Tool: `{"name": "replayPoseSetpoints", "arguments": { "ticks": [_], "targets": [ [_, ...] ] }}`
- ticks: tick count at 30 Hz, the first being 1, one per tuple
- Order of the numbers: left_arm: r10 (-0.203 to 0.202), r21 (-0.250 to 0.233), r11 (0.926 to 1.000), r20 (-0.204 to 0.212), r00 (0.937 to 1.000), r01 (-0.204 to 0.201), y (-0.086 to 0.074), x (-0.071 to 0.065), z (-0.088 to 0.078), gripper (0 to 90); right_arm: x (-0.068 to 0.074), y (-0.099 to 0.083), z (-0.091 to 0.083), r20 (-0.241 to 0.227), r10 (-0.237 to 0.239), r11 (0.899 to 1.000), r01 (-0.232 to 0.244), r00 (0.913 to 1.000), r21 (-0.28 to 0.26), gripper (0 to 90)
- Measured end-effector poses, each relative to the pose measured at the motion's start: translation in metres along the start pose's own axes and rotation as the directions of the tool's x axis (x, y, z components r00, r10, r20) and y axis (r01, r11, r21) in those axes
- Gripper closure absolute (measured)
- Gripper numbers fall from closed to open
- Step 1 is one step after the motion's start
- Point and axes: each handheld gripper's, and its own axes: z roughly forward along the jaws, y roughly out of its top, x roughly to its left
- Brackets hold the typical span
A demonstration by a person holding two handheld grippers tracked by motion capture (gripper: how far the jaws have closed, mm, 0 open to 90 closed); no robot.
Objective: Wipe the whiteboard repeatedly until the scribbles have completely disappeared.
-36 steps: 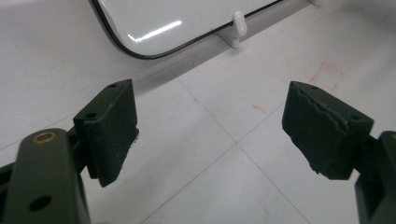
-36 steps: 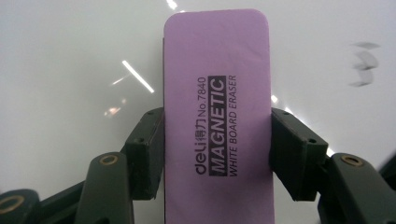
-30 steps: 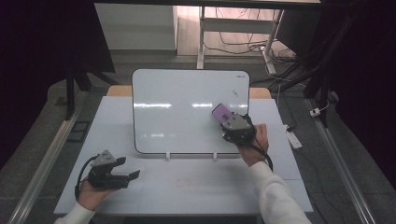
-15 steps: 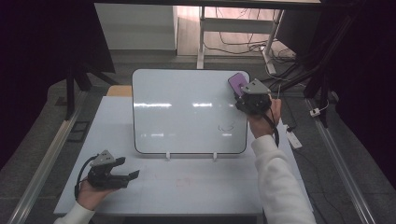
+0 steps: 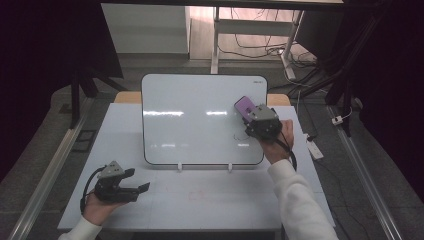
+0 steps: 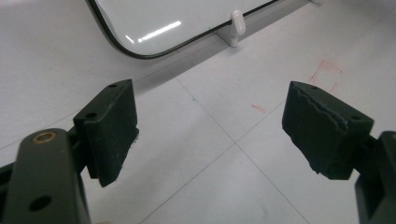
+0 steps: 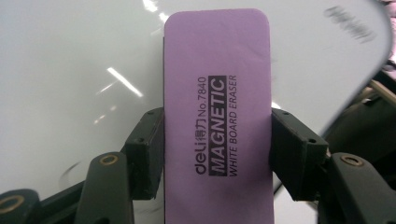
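A person sits at a pale grey table (image 5: 200,200) with a two-jaw gripper in each hand. A glossy white rectangular whiteboard with a thin black rim (image 5: 200,120) stands tilted back on two small white plastic feet (image 5: 179,166) near the middle of the table.

The right gripper (image 5: 248,111) is raised in front of the board's right half, below its upper right corner. The right forearm, in a white sleeve (image 5: 295,200), reaches up from the lower edge and slants toward the board, the hand wrapped around the gripper's body. Its black jaws are clamped on the long sides of a flat purple rectangular magnetic whiteboard eraser (image 7: 217,116), which points up and away from the hand. In the right gripper view the eraser lies against or just in front of the white surface; contact cannot be told. Faint pen marks (image 5: 239,135) sit on the board just below the gripper.

The left gripper (image 5: 140,187) rests low at the table's near left corner, well apart from the board, held level and pointing right. Its jaws stand wide apart with nothing between them, above bare table with faint red marks (image 6: 327,72).
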Motion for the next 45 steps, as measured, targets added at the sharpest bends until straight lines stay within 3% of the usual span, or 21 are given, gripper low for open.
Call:
{"name": "replayPoseSetpoints", "arguments": {
  "ticks": [6, 10, 12, 16, 22, 25, 28, 32, 38, 42, 45],
  "targets": [
    [0.001, 0.001, 1.0000, 0.002, 1.0000, -0.001, 0.000, -0.001, 0.000, 18.9, 0.032, -0.019, -0.006, -0.039, -0.067, 0.998, 0.067, 0.9970, 0.004, 40.4],
    [0.005, 0.001, 1.0000, 0.003, 1.0000, -0.005, 0.000, -0.001, 0.000, 18.9, 0.033, -0.022, -0.007, -0.050, -0.090, 0.996, 0.091, 0.9947, 0.013, 40.4],
    [0.004, 0.002, 1.0000, 0.002, 1.0000, -0.004, 0.000, -0.001, 0.000, 19.0, 0.027, -0.018, -0.006, -0.040, -0.079, 0.997, 0.080, 0.9961, 0.010, 40.4],
    [0.002, 0.003, 1.0000, 0.002, 1.0000, -0.002, 0.000, -0.001, 0.001, 18.9, 0.002, -0.002, -0.001, -0.007, -0.009, 1.000, 0.009, 0.9999, 0.001, 40.4],
    [-0.002, 0.003, 1.0000, 0.000, 1.0000, 0.002, -0.001, 0.001, 0.000, 19.0, -0.039, 0.023, 0.007, 0.042, 0.079, 0.997, -0.078, 0.9960, -0.011, 40.4],
    [0.000, 0.001, 1.0000, 0.001, 1.0000, 0.000, -0.001, 0.001, 0.000, 19.0, -0.051, 0.031, 0.010, 0.060, 0.092, 0.996, -0.091, 0.9939, -0.016, 40.4],
    [-0.001, 0.000, 1.0000, 0.002, 1.0000, 0.001, -0.001, 0.002, 0.000, 19.0, -0.054, 0.033, 0.011, 0.061, 0.092, 0.996, -0.091, 0.9939, -0.015, 40.4],
    [0.000, 0.001, 1.0000, 0.003, 1.0000, 0.000, -0.001, 0.002, 0.000, 19.0, -0.046, 0.028, 0.009, 0.044, 0.064, 0.998, -0.064, 0.9970, -0.009, 40.5],
    [0.003, 0.001, 1.0000, 0.003, 1.0000, -0.003, 0.000, 0.000, 0.000, 19.0, -0.013, 0.007, 0.002, -0.020, -0.036, 0.999, 0.037, 0.9991, 0.016, 40.5],
    [0.001, 0.003, 1.0000, 0.002, 1.0000, -0.001, 0.000, 0.000, 0.001, 19.0, 0.017, -0.014, -0.005, -0.062, -0.126, 0.992, 0.128, 0.9901, 0.024, 40.5],
    [0.001, 0.005, 1.0000, 0.003, 1.0000, -0.001, 0.000, 0.000, 0.001, 19.0, 0.038, -0.029, -0.010, -0.089, -0.189, 0.981, 0.192, 0.9779, 0.024, 40.5]
  ]
}}
